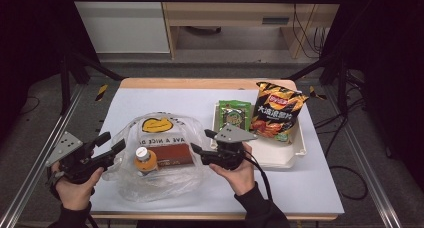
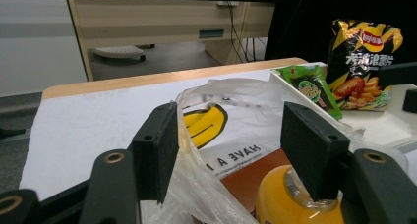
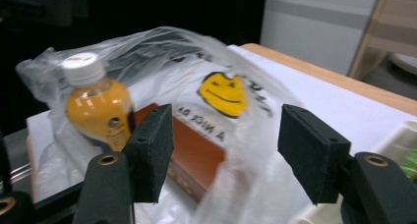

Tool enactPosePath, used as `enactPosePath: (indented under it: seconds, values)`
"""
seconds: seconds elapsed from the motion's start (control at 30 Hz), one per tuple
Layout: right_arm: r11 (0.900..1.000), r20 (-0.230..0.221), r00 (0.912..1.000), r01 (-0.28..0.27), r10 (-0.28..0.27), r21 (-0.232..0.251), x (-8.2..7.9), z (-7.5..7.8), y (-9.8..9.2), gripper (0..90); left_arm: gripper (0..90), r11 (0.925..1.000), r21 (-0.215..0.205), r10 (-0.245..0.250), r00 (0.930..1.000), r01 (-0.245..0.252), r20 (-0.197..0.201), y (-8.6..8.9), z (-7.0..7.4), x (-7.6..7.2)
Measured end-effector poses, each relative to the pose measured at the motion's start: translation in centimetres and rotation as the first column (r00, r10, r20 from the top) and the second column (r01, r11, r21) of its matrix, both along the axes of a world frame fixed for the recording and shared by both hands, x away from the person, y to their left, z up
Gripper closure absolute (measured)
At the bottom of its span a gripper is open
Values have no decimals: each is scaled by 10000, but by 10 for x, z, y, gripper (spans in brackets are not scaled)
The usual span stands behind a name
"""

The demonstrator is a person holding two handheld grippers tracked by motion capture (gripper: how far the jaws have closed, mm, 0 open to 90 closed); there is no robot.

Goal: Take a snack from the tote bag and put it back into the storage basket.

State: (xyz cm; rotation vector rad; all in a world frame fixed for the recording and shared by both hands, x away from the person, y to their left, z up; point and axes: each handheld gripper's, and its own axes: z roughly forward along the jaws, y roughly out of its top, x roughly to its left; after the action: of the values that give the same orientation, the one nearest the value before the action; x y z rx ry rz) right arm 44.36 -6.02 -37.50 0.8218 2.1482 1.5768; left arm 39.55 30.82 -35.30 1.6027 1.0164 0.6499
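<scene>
The clear plastic bag [image 1: 159, 155] lies on the table [image 1: 310, 188] between the 2 claws, and that is what the coming move turns on, I judge: the left claw [image 1: 111, 143] is at the bag's left rim, the right claw [image 1: 204, 141] at its right rim, both pointing inward at it. In the left gripper view a fold of the bag's film rises between the jaws and lies against the left pad, yet the pads stand apart with no squeeze on it. The right claw's jaws are also apart, with the bag just ahead of them and nothing pinched. The left claw is the nearer to a grip, since film already sits in its gap.

The bag is thin, crinkled and see-through, printed with a yellow smiley face [image 1: 156, 124] and dark lettering. Its long axis runs from the smiley end down toward the person. Inside the bag, an orange drink bottle [image 1: 145, 160] with a white cap lies beside a brown box [image 1: 174, 154]. To the bag's right a white tray [image 1: 280, 155] carries a chip packet [image 1: 276, 111] and a green snack packet [image 1: 234, 114], well apart from the left claw.
</scene>
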Motion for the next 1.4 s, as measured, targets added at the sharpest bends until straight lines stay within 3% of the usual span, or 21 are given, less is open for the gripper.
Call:
enactPosePath:
  seconds: [0.17, 0.3, 0.5, 0.77, 0.9, 1.03, 1.2, 1.4]
  values:
    - [9984, -106, 9985, -539, 537, -192, -1, -7, 20, 446, 414, 9998, 43, -179, 9998, 179, -24, -4, 0, -2]
    - [9919, -256, 9948, -1001, 983, -777, -1, -18, 35, 593, 481, 9993, 345, -128, 9998, 133, -144, -11, -2, -1]
    - [9851, -650, 9922, -1140, 1064, -1284, 11, -33, 50, 781, 618, 9983, 520, -227, 9973, 264, -703, -15, -17, 10]
    - [9742, -1153, 9891, -1130, 916, -1951, 28, -51, 66, 894, 780, 9969, 782, 27, 9868, 101, -1618, -14, -48, 26]
    - [9666, -1018, 9930, -833, 601, -2425, 30, -55, 64, 856, 866, 9932, 1099, -171, 9831, 377, -1824, -15, -60, 26]
    - [9610, -1070, 9940, -529, 245, -2713, 35, -59, 53, 798, 894, 9894, 1392, -135, 9814, 408, -1915, -14, -67, 25]
    - [9542, -1082, 9941, -356, 35, -2969, 37, -62, 43, 691, 857, 9870, 1530, -123, 9717, 496, -2357, -11, -79, 25]
    - [9553, -1125, 9936, -385, 56, -2930, 37, -64, 35, 532, 774, 9855, 1504, -356, 9632, 780, -2663, -8, -87, 23]
